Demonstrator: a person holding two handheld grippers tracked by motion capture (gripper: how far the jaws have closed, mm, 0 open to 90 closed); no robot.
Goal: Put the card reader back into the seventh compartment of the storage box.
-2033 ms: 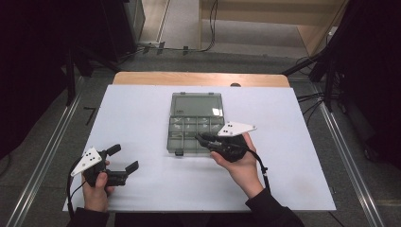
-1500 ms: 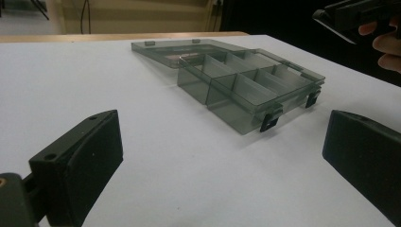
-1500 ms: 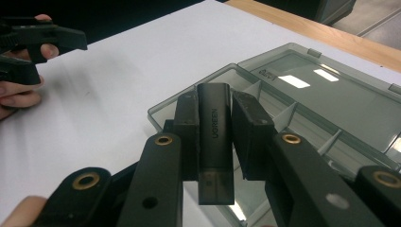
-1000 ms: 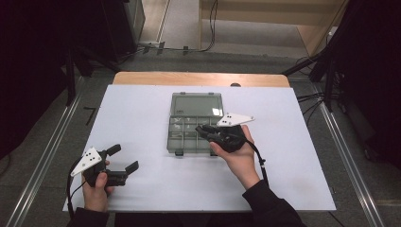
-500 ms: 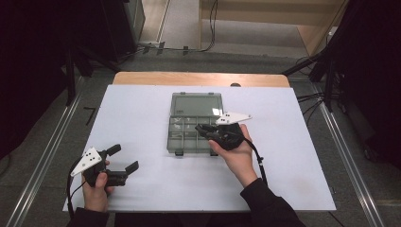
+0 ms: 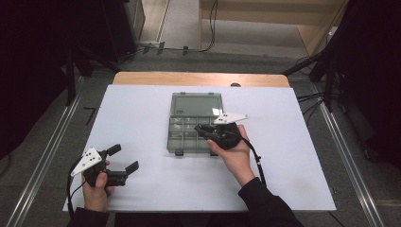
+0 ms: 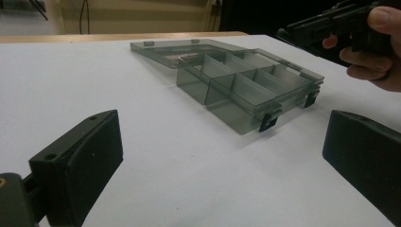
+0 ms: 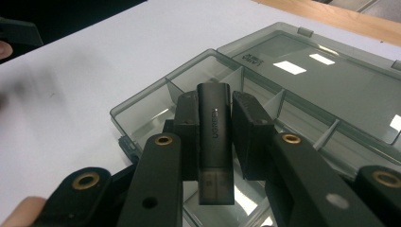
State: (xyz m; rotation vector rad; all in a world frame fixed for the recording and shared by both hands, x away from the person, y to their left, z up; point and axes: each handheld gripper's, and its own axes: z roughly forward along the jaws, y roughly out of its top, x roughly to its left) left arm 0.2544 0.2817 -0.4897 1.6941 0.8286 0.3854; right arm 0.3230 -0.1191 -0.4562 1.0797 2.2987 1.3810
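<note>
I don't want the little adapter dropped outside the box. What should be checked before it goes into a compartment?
1. Grip: the right gripper is shut on the black adapter, pads on both its sides: ok.
2. Lid of the compartment box lies open flat behind it: ok.
3. Compartments under the adapter look empty: ok.
4. Adapter hangs over the box, not the white table: ok.
5. Left gripper sits open, well apart from the box: ok.
6. Which compartment lies straight below: cannot tell.
</note>
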